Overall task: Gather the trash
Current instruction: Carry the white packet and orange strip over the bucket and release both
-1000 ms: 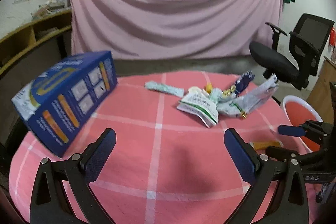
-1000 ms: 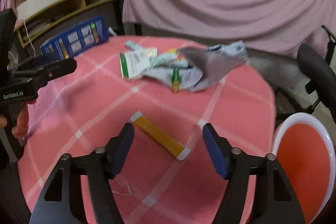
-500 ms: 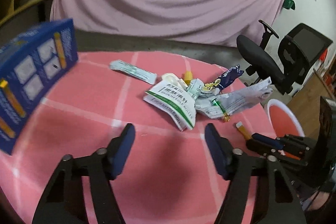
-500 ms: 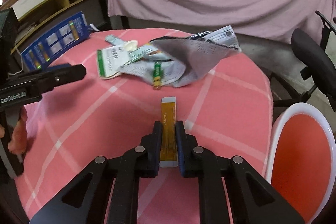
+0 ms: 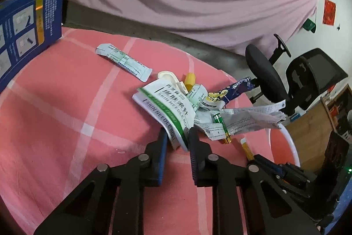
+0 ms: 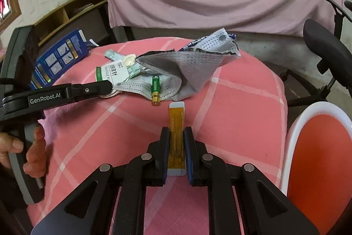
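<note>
Orange packet (image 6: 176,138) lying on the pink checked tablecloth (image 6: 231,111), clamped lengthwise between the pads of the right gripper (image 6: 176,136). Left gripper (image 5: 177,136), jaws closing narrowly about the near corner of a white-and-green box (image 5: 167,111) in the litter pile; contact uncertain. White bin (image 6: 294,129) beside the table.

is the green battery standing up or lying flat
Lying flat: the green battery rests on its side across the face mask, gold end toward the camera.
</note>
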The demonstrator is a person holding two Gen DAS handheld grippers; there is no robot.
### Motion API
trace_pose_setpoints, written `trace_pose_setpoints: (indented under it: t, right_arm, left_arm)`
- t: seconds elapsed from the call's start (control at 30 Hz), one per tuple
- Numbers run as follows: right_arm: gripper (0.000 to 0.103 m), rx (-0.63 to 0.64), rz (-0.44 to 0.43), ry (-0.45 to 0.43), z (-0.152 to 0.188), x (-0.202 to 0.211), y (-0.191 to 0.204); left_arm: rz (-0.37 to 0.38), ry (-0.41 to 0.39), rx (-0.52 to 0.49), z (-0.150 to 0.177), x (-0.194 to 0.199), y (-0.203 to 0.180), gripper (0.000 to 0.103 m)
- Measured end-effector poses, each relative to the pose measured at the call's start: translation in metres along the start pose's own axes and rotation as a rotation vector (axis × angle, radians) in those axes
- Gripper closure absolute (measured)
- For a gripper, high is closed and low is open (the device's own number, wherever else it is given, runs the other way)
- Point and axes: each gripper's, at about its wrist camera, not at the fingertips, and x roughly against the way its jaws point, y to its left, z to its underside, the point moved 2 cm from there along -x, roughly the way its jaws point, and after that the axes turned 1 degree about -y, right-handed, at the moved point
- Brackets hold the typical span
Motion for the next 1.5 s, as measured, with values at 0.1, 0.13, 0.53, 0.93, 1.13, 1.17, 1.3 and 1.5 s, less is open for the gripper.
trace_pose_setpoints:
  t: [0.1,0.13,0.53,0.93,1.13,1.17,1.3,1.5]
  right_arm:
    - [0.092,-0.015,-0.004,-0.003,0.001,0.001,-0.002]
    - [0.092,-0.017,-0.004,-0.004,0.001,0.001,-0.002]
    - [0.092,0.005,-0.010,-0.114,0.006,0.026,0.007]
    - [0.092,0.062,-0.011,-0.460,0.020,0.093,0.022]
    - [0.092,0.055,0.017,-0.689,0.028,0.140,0.009]
    - [0.092,0.051,0.024,-0.725,0.029,0.147,0.006]
    - [0.092,0.026,0.067,-0.825,0.036,0.169,-0.009]
    - [0.092,-0.052,0.161,-0.908,0.048,0.192,-0.039]
  left_arm:
    - [0.007,-0.023,0.015,-0.001,0.009,0.006,0.094]
    - [0.010,-0.030,0.016,-0.002,0.010,0.007,0.096]
    - [-0.049,-0.178,-0.124,0.030,0.064,-0.014,0.098]
    - [-0.136,-0.413,-0.353,0.070,0.106,-0.069,0.098]
    - [-0.127,-0.548,-0.446,0.084,0.118,-0.108,0.097]
    - [-0.120,-0.570,-0.462,0.086,0.119,-0.116,0.097]
    - [-0.092,-0.634,-0.524,0.091,0.122,-0.144,0.097]
    - [-0.039,-0.666,-0.625,0.100,0.112,-0.187,0.097]
